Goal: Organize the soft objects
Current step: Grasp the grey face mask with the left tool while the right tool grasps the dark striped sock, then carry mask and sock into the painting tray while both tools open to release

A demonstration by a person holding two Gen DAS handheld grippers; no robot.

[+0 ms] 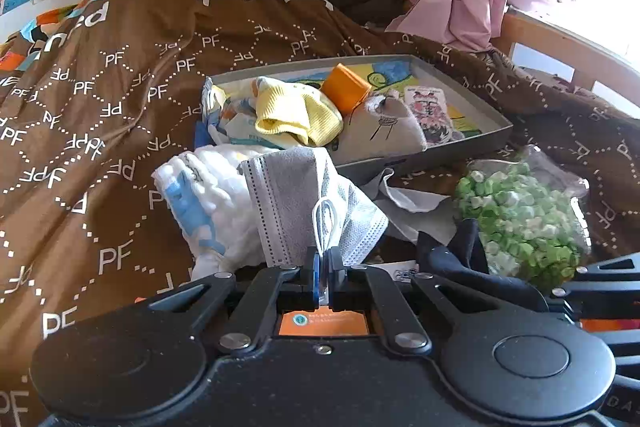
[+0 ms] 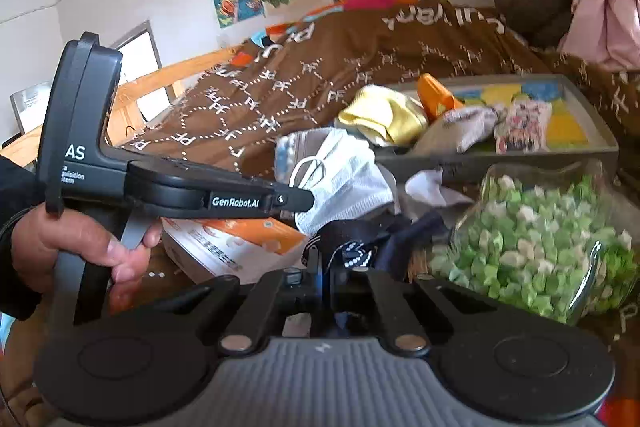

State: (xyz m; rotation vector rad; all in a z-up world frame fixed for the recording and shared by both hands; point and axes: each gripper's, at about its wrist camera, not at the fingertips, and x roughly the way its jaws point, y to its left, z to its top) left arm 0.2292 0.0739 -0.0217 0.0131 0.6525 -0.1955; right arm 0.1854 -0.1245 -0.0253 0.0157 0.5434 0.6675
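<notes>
Nearest me, the left hand-held gripper (image 1: 323, 259) is pinching the white ear loop of a grey face mask (image 1: 296, 203), its jaws pressed together on the cord, so the mask is hanging lifted over the brown bedspread (image 1: 120, 75). The right hand-held gripper (image 2: 326, 259) is squeezing shut on a dark sock (image 2: 360, 247) beside the bag of green paper stars (image 2: 532, 247). I judge the carrying step is underway; next each soft thing needs swinging forward and releasing into the grey tray (image 1: 472, 103), where a yellow sock (image 1: 296, 115) is already lying.
</notes>
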